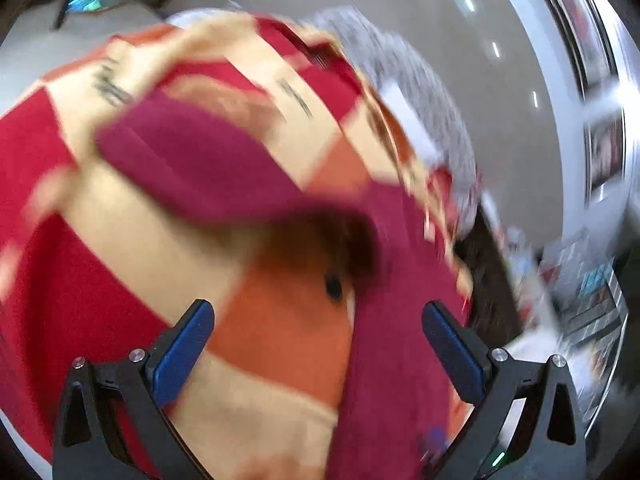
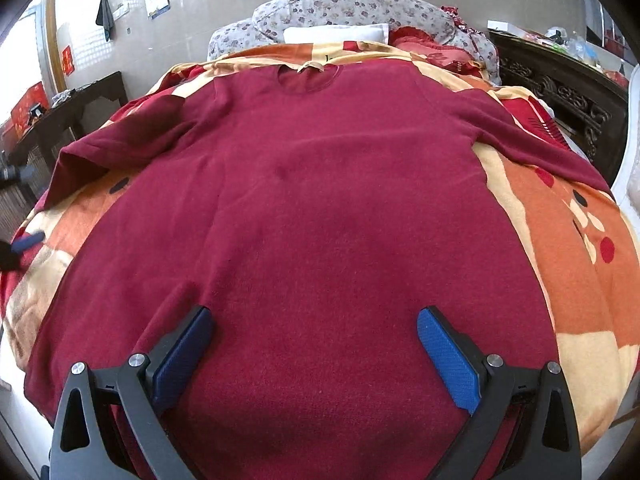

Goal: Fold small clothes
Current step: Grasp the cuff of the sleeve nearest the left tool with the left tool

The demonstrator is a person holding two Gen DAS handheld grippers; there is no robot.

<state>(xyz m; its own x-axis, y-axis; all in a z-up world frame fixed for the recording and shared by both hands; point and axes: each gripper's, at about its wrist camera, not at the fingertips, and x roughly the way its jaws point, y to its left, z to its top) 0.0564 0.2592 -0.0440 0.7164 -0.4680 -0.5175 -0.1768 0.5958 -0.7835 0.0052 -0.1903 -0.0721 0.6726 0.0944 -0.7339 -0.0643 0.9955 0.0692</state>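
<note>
A dark red long-sleeved shirt [image 2: 320, 200] lies spread flat on a bed, collar at the far end, sleeves out to both sides. My right gripper [image 2: 316, 332] is open and empty, just above the shirt's lower middle. My left gripper [image 1: 318, 328] is open and empty over the patterned quilt, beside the shirt's left sleeve [image 1: 192, 160]; that view is motion-blurred. One blue finger of the left gripper [image 2: 28, 240] shows at the left edge of the right wrist view, near the sleeve's cuff.
An orange, red and cream quilt [image 2: 560, 240] covers the bed. Floral pillows [image 2: 360, 12] lie at the head. A dark carved cabinet [image 2: 560, 92] stands to the right, a dark side table [image 2: 80, 104] to the left.
</note>
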